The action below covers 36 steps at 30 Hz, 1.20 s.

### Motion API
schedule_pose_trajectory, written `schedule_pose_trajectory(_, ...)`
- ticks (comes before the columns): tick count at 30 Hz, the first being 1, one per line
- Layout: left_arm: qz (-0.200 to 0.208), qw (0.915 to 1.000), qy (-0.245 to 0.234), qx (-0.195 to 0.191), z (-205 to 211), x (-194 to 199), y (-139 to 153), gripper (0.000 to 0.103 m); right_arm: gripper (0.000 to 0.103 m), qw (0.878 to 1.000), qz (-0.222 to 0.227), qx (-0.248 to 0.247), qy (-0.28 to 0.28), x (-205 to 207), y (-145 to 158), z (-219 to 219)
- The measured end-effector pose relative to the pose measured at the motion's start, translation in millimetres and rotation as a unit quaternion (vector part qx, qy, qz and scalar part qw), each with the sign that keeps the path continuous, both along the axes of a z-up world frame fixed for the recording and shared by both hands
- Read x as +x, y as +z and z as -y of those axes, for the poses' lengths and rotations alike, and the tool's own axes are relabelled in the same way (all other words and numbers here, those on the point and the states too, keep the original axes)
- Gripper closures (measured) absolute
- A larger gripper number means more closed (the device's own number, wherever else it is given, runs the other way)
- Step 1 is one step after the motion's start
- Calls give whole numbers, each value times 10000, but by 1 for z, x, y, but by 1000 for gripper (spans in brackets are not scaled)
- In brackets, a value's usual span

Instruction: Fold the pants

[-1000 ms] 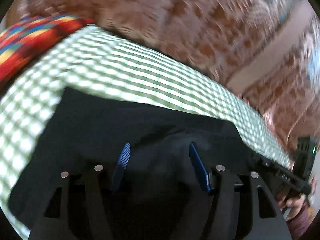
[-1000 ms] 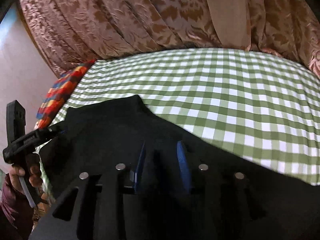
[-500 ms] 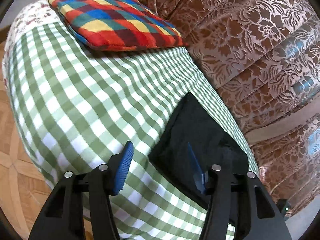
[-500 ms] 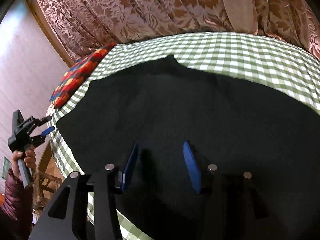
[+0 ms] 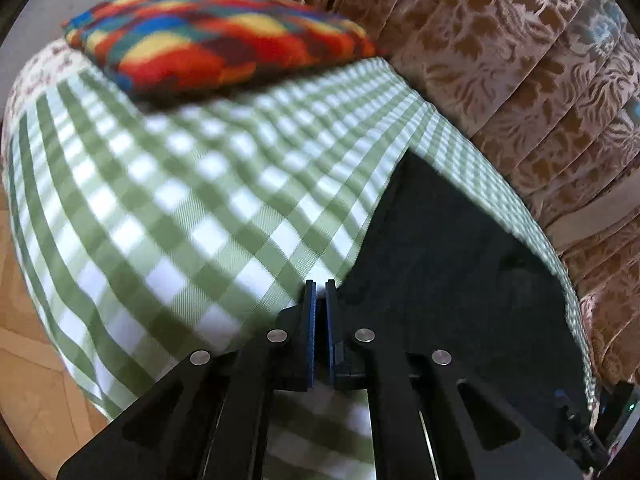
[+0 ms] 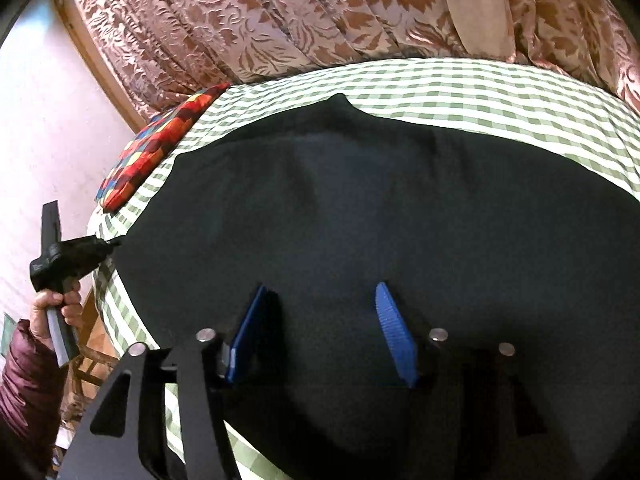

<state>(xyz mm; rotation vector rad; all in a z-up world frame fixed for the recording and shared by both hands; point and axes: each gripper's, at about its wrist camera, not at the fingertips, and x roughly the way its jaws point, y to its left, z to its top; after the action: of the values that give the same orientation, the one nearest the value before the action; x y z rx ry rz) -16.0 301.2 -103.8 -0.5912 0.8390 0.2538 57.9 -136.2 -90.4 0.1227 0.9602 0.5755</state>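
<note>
Under the spread right gripper (image 6: 320,300) lie black pants (image 6: 380,208).

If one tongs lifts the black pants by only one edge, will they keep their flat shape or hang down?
The black pants lie flat and follow the curve of the checked bedcover, so they are probably soft and would hang down limp. The cloth looks thin, so likely light. A fold may slide open, since nothing stiff shows in it.

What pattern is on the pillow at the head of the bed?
The pillow has a multicolour plaid of red, yellow, blue and green squares, showing best in the left wrist view.
</note>
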Motion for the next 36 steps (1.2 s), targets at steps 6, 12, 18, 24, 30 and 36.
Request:
schedule_pose_trajectory(6,81,9989,401,242,-7,-22,27,89,35,9998,147,-111,111,-4,-1,-6)
schedule_pose_trajectory(12,656,9954,-382,592,44,-19,60,89,35,10000,57,28,25,-3,10,7)
schedule_pose_trajectory(18,158,9848,-1285,1160,116,17,32,89,42,9988,170,-84,-443,-6,23,49)
schedule_pose_trajectory(24,-142,9860,-1130,1221,111,31,1,89,66,9911,138,-494,-1229,-10,4,112)
schedule_pose_trajectory(30,-385,9839,-1022,1416,124,39,21,89,75,9903,109,-1,-1383,-10,0,133)
schedule_pose_trajectory(36,482,9723,-2010,1094,190,33,53,63,61,9870,102,131,-1599,-14,16,145)
